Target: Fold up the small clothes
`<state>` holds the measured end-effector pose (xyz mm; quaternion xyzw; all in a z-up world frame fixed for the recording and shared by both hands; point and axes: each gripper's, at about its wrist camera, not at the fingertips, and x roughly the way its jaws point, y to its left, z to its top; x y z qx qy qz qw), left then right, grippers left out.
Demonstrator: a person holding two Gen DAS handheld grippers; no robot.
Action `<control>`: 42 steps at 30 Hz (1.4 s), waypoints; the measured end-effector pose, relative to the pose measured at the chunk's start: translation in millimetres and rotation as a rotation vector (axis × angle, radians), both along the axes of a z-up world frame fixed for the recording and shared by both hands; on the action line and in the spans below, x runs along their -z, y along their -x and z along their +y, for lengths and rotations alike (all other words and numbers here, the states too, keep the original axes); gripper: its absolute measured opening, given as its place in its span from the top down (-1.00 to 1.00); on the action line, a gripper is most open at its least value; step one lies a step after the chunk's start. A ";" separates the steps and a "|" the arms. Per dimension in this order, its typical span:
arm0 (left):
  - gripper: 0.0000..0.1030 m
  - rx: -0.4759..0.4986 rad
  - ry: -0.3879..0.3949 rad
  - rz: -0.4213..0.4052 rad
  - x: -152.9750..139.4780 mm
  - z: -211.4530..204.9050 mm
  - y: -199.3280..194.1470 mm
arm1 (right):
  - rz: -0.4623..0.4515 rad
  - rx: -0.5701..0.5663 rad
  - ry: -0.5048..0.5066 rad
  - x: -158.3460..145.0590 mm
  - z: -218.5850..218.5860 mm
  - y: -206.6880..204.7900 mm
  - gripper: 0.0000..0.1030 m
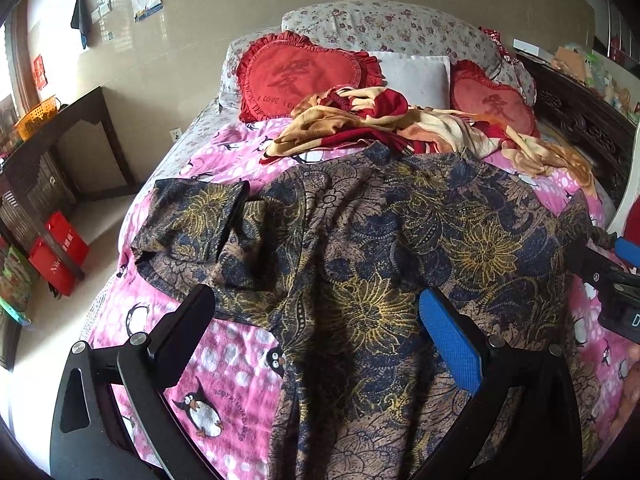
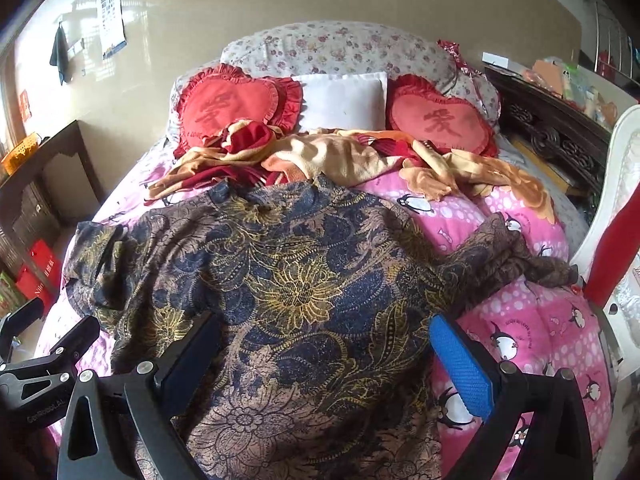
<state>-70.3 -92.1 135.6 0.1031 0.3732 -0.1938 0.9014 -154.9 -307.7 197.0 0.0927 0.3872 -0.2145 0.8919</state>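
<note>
A short-sleeved shirt (image 1: 360, 248) in dark blue, brown and gold flowers lies spread flat on the pink penguin quilt (image 1: 224, 360), collar toward the pillows. Its left sleeve (image 1: 192, 212) lies flat, and its right sleeve (image 2: 512, 248) is bunched near the bed's right side. My left gripper (image 1: 320, 320) is open above the shirt's lower left part, with nothing between its fingers. My right gripper (image 2: 328, 348) is open over the lower right part, also holding nothing. Each gripper shows at the edge of the other's view: the right gripper (image 1: 604, 246) and the left gripper (image 2: 52, 320).
A crumpled yellow and red blanket (image 2: 328, 156) lies beyond the collar, before two red heart cushions (image 2: 232, 104), a white pillow (image 2: 344, 100) and a floral pillow. A dark wooden table (image 1: 68, 140) and red bags (image 1: 60, 252) stand left. Carved dark furniture (image 2: 560, 136) and a white chair (image 2: 616, 208) stand right.
</note>
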 end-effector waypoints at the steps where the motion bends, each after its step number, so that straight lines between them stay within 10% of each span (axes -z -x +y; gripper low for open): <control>1: -0.99 0.001 0.000 0.000 0.6 -1.3 -0.5 | 0.001 0.000 -0.002 1.0 -0.4 -0.4 -1.00; 42: -0.99 -0.035 -0.002 0.031 20.0 -2.8 -15.8 | 0.056 0.008 -0.039 25.9 -2.1 -18.7 -1.00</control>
